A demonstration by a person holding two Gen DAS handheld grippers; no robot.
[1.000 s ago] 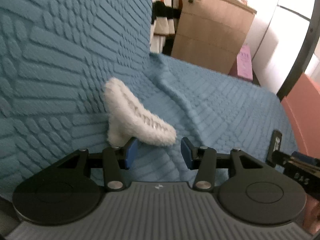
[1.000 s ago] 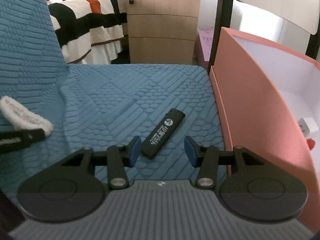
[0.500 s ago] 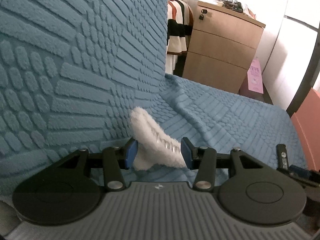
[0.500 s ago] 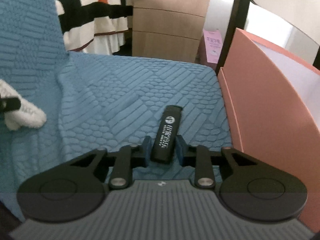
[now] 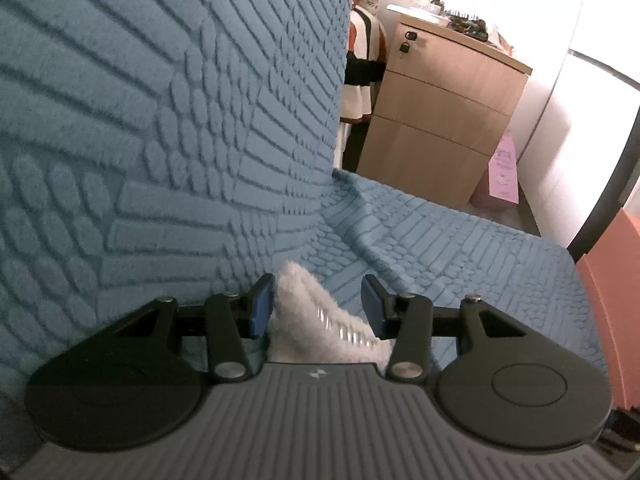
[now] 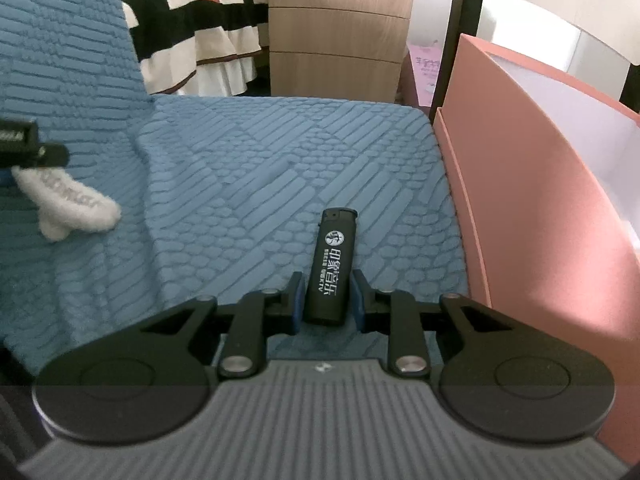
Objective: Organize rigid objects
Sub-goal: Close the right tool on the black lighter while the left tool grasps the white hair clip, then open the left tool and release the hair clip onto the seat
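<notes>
A white fluffy hair clip (image 5: 320, 320) lies on the blue textured sofa seat against the backrest. My left gripper (image 5: 316, 304) is open, its blue pads either side of the clip. The clip also shows in the right wrist view (image 6: 64, 204), with the left gripper's finger (image 6: 24, 148) above it. A black lighter (image 6: 332, 268) with white print lies on the seat. My right gripper (image 6: 325, 300) has its pads closed against the lighter's near end. The lighter rests on the seat.
A pink box (image 6: 540, 200) with a white inside stands at the right edge of the seat; it also shows in the left wrist view (image 5: 612, 280). The sofa backrest (image 5: 160, 120) rises at left. A wooden drawer cabinet (image 6: 340, 28) and striped bedding (image 6: 192, 32) lie beyond.
My left gripper moved forward so the fluffy clip now sits between its open pads. My right gripper moved over the lighter and closed on its near end.
</notes>
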